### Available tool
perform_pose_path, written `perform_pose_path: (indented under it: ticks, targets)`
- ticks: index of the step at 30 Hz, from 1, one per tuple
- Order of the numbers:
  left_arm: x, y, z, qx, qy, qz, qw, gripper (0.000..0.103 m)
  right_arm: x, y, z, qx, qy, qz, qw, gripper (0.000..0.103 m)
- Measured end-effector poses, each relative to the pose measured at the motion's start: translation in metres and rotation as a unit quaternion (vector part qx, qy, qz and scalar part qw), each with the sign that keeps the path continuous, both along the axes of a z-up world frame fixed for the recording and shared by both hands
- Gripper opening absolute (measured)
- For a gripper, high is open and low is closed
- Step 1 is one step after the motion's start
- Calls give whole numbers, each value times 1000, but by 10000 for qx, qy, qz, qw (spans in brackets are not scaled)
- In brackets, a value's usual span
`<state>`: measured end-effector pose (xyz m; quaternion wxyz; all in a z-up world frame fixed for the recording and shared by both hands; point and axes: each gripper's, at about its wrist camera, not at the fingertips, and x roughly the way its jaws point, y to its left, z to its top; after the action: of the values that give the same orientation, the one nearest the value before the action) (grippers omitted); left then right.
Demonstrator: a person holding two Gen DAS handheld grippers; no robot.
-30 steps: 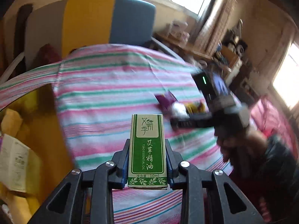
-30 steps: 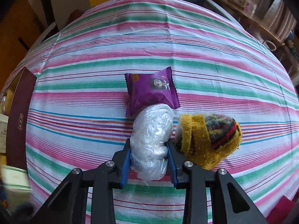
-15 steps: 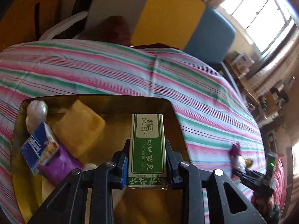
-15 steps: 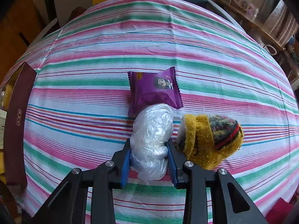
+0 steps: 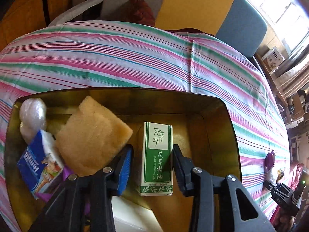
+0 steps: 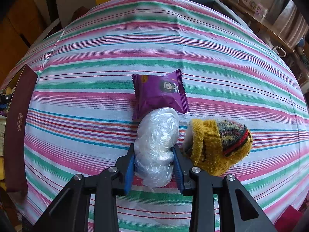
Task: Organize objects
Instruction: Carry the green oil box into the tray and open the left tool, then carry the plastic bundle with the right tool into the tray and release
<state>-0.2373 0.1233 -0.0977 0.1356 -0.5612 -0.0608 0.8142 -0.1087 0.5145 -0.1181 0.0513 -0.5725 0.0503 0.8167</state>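
In the left wrist view my left gripper (image 5: 152, 154) is open inside the gold box (image 5: 222, 127). The green and white essential oil carton (image 5: 156, 158) lies between the fingers with gaps on both sides. A yellow sponge (image 5: 90, 135), a blue tissue pack (image 5: 38, 164) and a white plastic bundle (image 5: 31, 116) lie in the box to its left. In the right wrist view my right gripper (image 6: 154, 154) is shut on a clear plastic bag bundle (image 6: 156, 145) on the striped cloth. A purple snack packet (image 6: 160, 92) lies just beyond it and a yellow knitted hat (image 6: 218, 147) to its right.
The table (image 6: 115, 48) has a pink, green and white striped cloth. The box's dark red wall (image 6: 16, 127) stands at the left edge of the right wrist view. A white object (image 5: 131, 216) lies in the box under my left gripper. Chairs stand behind the table.
My left gripper has lowered into the box and opened, letting go of the carton. My right gripper stays shut on the plastic bundle in the same place.
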Motion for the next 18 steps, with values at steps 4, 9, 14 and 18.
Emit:
perform_pose_path:
  ticks: [4, 9, 14, 18]
  targets:
    - [16, -6, 31, -94, 564, 47, 9984, 40, -1, 0, 0, -10, -4, -17, 10000, 36]
    - [68, -5, 70, -175, 1362, -200, 9903, 41, -4, -1, -2, 28, 3, 1, 10000, 37]
    - [130, -1, 85, -121, 1774, -497, 9828, 41, -5, -7, -2, 157, 31, 102, 9998, 35]
    - [162, 2, 89, -155, 1959, -612, 9786, 41, -6, -8, -2, 181, 42, 109, 9998, 35]
